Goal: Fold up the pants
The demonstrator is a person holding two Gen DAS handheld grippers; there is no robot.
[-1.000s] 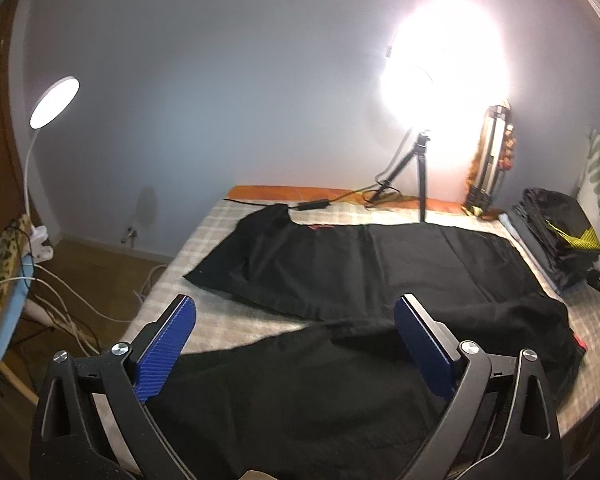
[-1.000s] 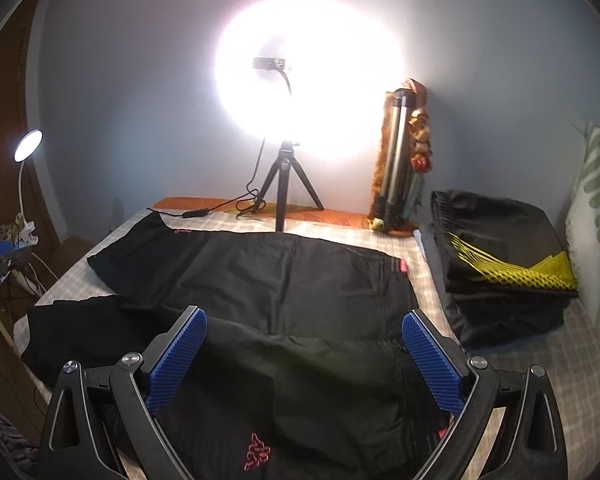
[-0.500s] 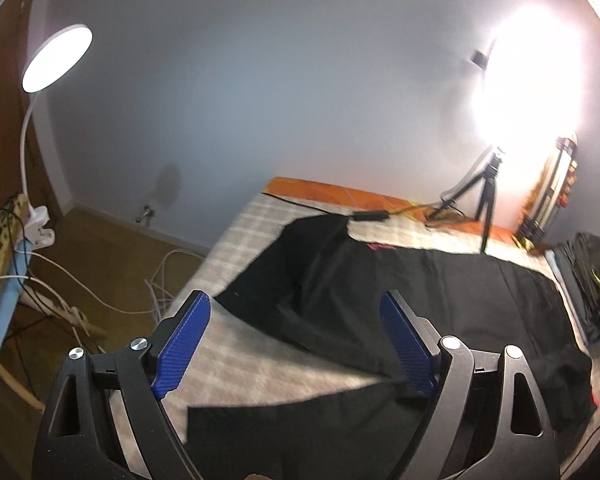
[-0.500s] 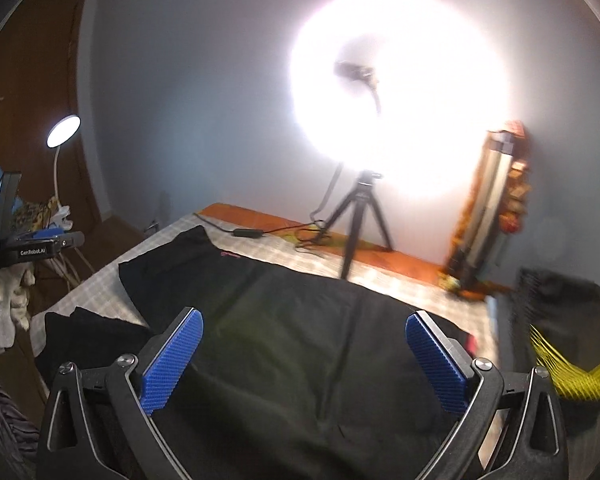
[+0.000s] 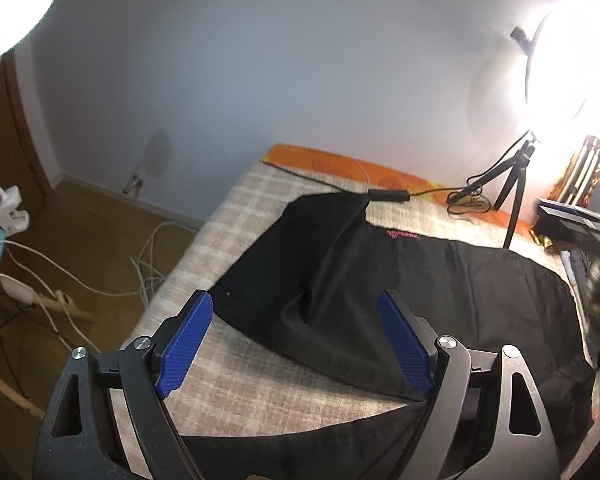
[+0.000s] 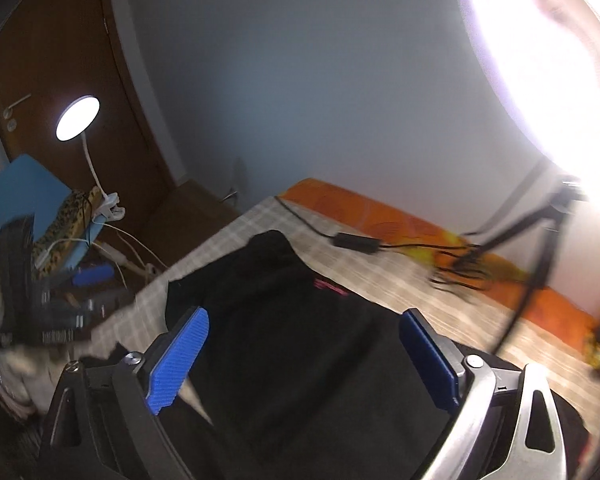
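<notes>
pants [image 5: 380, 280] beneath hand-held gripper [image 5: 300, 340]

left wrist view: looks forward and down along its own blue fingers [image 5: 188, 340], from above the near edge of the bed [image 5: 236, 216], facing the wall.
right wrist view: same downward slant, blurred, turned toward the door [image 6: 60, 80].
shared: black pants [image 5: 380, 272], cable [image 5: 388, 195], desk lamp [image 6: 78, 118], tripod [image 5: 516, 184].
</notes>
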